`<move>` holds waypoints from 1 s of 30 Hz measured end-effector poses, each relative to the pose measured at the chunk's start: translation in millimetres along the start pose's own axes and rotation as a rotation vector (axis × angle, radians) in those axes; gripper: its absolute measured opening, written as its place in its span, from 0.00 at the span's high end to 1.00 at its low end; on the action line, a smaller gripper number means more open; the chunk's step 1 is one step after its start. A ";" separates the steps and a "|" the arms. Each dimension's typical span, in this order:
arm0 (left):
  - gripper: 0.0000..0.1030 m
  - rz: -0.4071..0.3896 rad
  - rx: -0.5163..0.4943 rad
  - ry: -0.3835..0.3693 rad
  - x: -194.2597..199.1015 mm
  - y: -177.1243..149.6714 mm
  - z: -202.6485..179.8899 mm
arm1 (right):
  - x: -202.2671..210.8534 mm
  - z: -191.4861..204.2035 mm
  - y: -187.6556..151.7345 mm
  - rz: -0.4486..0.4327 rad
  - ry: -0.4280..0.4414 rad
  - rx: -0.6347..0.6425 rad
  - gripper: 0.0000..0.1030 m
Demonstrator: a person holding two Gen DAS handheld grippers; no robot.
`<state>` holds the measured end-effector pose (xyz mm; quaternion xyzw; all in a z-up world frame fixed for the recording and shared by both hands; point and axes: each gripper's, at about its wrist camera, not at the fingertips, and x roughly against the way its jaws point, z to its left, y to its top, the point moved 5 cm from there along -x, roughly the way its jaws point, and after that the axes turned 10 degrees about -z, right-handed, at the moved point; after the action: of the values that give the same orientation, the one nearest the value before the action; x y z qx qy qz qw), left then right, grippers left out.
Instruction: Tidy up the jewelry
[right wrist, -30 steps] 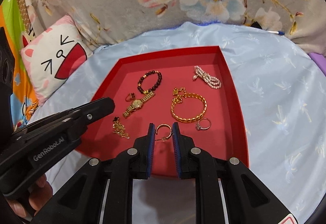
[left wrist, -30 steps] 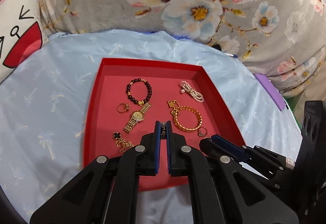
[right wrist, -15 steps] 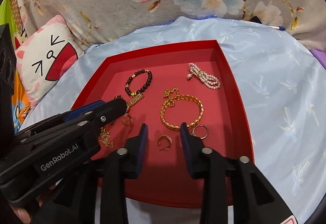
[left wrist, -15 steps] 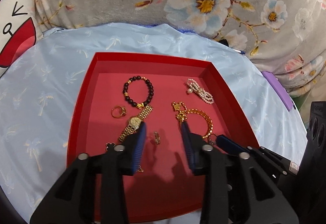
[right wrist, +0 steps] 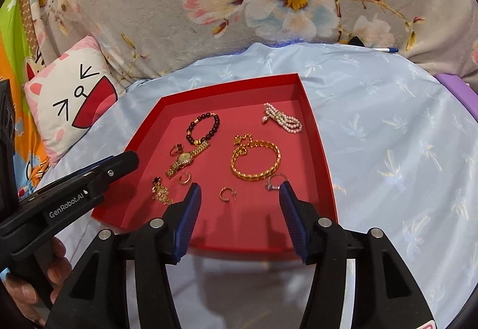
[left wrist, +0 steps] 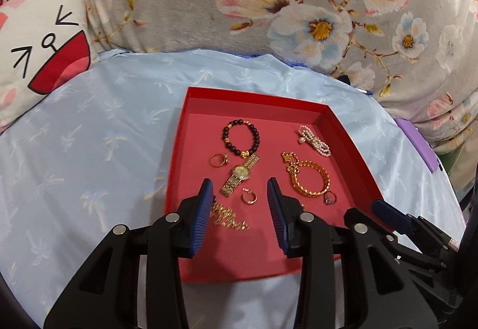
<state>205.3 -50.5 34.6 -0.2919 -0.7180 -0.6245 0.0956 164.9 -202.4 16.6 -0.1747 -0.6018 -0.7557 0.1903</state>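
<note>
Right wrist view: your right gripper [right wrist: 239, 194] and left gripper [left wrist: 239, 194] are both opening, each over a released hoop earring [right wrist: 228, 194] lying on the red tray [right wrist: 316, 131] (neither gripped), so you likely pick another piece next.

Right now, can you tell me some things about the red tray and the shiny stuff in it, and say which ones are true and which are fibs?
1. The gold watch lies inside the red tray. True.
2. The pearl bracelet sits on the blue cloth outside the tray. False: it lies in the tray, near its far right corner.
3. The right tongs are squeezing a small gold hoop earring. False: their jaws are opening and the earring lies loose on the tray between them.
4. The dark bead bracelet is farther back in the tray than the watch. True.
5. The left tongs hold the gold chain bracelet. False: they hold nothing; the bracelet lies off to their right.
</note>
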 end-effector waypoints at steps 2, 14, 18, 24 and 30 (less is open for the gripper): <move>0.61 -0.006 0.004 0.006 9.6 -3.7 2.0 | 7.3 1.2 -5.3 0.000 0.002 -0.011 0.41; 0.60 -0.001 -0.018 0.055 43.7 -35.8 -6.2 | 40.4 6.5 -30.7 -0.015 -0.057 -0.010 0.28; 0.52 0.008 -0.039 0.086 44.3 -49.1 -9.1 | 43.9 6.8 -39.7 -0.019 -0.095 0.026 0.26; 0.51 0.010 -0.064 0.114 44.3 -63.6 -11.5 | 44.5 -0.3 -53.0 -0.007 -0.121 0.026 0.25; 0.55 0.003 -0.108 0.142 45.1 -75.7 -14.5 | 45.1 -3.4 -61.3 -0.007 -0.141 0.021 0.24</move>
<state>124.7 -54.5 -3.5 -0.2529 -0.6742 -0.6813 0.1313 95.1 -196.7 -13.6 -0.2234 -0.6222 -0.7359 0.1464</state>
